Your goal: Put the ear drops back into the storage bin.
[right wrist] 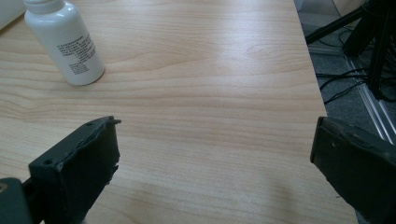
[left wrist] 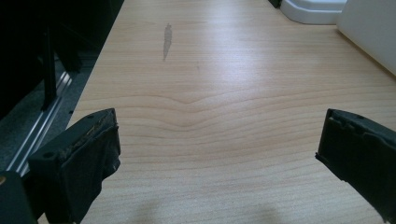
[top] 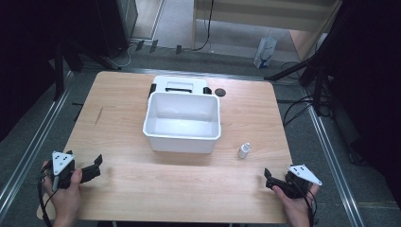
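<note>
The white bin (top: pixel 182 121) stood at the middle of the wooden table (top: pixel 142 189) and served as the landmark. The small white bottle (top: pixel 244 150) stood upright on the bare wood just off the bin's near right corner, apart from its wall; in the right gripper view the bottle (right wrist: pixel 65 42) appeared ahead and to the left of the jaws, its printed label facing them. The right gripper (top: pixel 270 181) rested near the table's front edge, well to the right of the bin, with its jaws spread wide and nothing between them. The left gripper (top: pixel 94 166) lay well to the left of the bin, likewise wide open and empty. Judged from this layout, the step in hand was the reach for the bottle: it would be done well by swinging the right gripper leftward until the bottle sat centred between the jaws, keeping them low on the body rather than the cap, and closing squarely so the light bottle did not tip or skid. The bin appeared empty, its white floor bare. Behind the bin lay a white lid (top: pixel 179 86) with black clips, and a small dark disc (top: pixel 220 92) sat just right of that lid.
</note>
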`<state>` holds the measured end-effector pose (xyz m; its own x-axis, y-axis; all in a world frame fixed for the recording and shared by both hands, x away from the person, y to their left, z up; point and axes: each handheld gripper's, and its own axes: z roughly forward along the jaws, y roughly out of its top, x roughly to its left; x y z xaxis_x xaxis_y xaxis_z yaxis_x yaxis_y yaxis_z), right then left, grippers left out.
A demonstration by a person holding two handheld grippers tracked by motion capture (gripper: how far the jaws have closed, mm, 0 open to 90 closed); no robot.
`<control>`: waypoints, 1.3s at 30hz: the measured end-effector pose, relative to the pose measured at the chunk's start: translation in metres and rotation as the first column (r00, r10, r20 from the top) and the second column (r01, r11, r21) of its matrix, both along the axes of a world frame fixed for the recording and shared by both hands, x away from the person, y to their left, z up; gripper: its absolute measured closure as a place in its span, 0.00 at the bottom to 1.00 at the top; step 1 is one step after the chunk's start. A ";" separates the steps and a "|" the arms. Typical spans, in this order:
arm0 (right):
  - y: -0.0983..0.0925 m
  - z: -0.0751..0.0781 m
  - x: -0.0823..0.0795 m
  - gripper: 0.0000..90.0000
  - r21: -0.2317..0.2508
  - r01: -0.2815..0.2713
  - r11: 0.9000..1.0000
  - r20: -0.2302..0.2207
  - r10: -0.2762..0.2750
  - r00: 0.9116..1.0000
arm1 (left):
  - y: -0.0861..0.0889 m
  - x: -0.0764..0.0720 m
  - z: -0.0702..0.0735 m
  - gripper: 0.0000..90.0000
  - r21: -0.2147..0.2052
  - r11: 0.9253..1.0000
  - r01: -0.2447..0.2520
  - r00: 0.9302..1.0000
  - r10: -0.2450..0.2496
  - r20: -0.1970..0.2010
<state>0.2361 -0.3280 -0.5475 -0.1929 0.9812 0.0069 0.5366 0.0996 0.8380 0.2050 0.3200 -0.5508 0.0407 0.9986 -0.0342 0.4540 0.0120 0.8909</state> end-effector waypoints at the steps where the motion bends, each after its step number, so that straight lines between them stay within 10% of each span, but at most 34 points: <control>1: 0.000 0.000 0.000 0.01 0.003 0.004 1.000 -0.003 -0.004 1.000 | 0.000 0.000 0.000 0.00 -0.001 1.000 0.002 1.000 -0.002 0.000; 12: -0.001 0.005 -0.002 0.10 0.025 -0.043 0.999 -0.005 0.043 0.999 | 0.009 0.000 0.000 0.00 -0.107 0.994 -0.025 0.999 0.028 0.022; 24: 0.005 0.029 -0.001 0.15 -0.021 -0.133 0.991 -0.058 0.131 0.990 | 0.011 0.006 -0.001 0.00 -0.081 0.990 -0.113 0.993 0.109 -0.052; 28: 0.011 0.047 0.010 0.15 -0.083 -0.207 0.975 -0.151 0.193 0.970 | 0.002 0.006 0.000 0.00 0.001 0.999 -0.038 0.998 0.038 -0.059; 34: 0.020 0.067 0.029 0.20 -0.140 -0.270 0.953 -0.243 0.231 0.942 | 0.005 0.006 0.000 0.00 -0.032 0.999 -0.003 0.998 0.001 -0.067; 39: 0.037 0.084 0.044 0.27 -0.207 -0.390 0.897 -0.341 0.308 0.888 | 0.009 0.008 -0.001 0.00 -0.077 0.997 0.009 0.997 -0.014 -0.070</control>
<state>0.2804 -0.2909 -0.4632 -0.5526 0.8231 -0.1309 0.6410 0.5201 0.5645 0.2126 0.3295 -0.5517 0.0467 0.9924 -0.1135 0.5165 0.0733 0.8532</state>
